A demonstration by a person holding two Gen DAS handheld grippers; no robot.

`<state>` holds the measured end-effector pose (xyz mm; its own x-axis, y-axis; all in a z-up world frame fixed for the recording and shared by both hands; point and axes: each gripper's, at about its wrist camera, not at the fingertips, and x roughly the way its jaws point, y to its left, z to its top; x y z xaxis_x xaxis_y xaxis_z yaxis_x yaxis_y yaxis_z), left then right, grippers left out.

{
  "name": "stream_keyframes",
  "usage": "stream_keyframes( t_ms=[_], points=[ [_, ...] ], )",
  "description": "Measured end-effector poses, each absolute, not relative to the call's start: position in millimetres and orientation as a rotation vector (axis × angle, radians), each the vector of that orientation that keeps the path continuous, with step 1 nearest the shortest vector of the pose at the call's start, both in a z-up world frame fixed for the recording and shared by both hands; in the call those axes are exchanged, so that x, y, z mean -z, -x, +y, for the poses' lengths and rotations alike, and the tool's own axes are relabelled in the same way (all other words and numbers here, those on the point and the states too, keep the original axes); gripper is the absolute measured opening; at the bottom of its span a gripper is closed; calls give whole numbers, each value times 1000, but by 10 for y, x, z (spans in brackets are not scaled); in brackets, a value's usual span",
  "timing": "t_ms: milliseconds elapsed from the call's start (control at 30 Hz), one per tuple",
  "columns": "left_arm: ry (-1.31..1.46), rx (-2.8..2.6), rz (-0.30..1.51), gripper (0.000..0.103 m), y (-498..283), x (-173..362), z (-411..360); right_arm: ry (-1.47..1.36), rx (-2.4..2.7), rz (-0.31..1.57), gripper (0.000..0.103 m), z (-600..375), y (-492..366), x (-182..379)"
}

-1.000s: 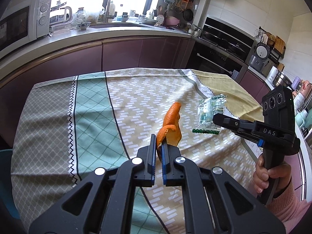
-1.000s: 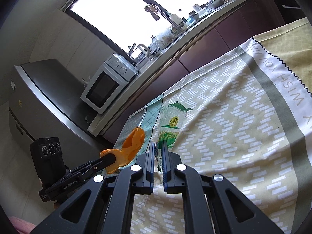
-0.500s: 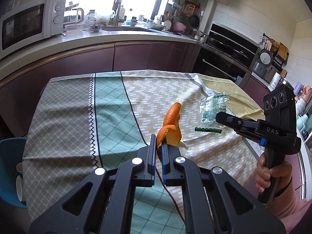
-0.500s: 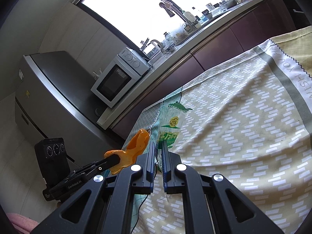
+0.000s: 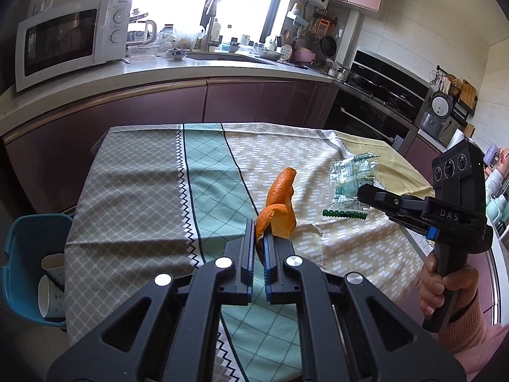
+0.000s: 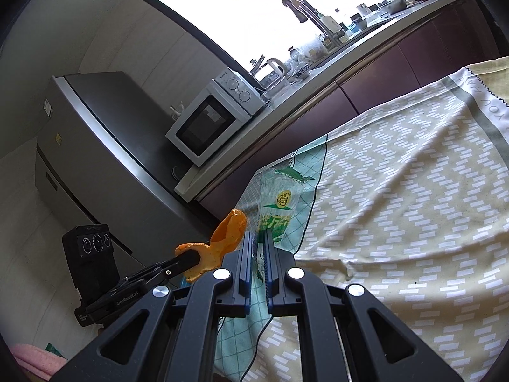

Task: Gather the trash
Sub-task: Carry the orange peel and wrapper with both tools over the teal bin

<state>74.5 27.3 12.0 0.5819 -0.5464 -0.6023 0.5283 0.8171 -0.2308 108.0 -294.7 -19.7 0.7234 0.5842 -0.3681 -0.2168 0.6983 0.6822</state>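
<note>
Left wrist view: a blue bin (image 5: 30, 254) with cups sits low to the left of the left gripper (image 5: 259, 243), whose jaws pinch an orange peel (image 5: 280, 210) above the tablecloth (image 5: 143, 197). To its right, the right gripper (image 6: 259, 250) clamps a clear green-printed wrapper (image 6: 278, 210).

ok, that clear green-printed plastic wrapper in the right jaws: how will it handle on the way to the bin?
Likely floppy: the clear green-printed plastic wrapper is crinkled film extending well beyond the right gripper. Probably very light, so it may flutter or swing. The smooth film could slip, since the jaws pinch only its lower edge.
</note>
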Motion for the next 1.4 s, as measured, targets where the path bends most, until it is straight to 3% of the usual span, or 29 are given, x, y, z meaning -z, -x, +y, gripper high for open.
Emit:
stream_keyframes(
  t_ms=[1400],
  points=[
    [110, 439, 671, 5, -595, -273, 1265, -608, -694, 661, 6, -1934, -1424, 141]
  ],
)
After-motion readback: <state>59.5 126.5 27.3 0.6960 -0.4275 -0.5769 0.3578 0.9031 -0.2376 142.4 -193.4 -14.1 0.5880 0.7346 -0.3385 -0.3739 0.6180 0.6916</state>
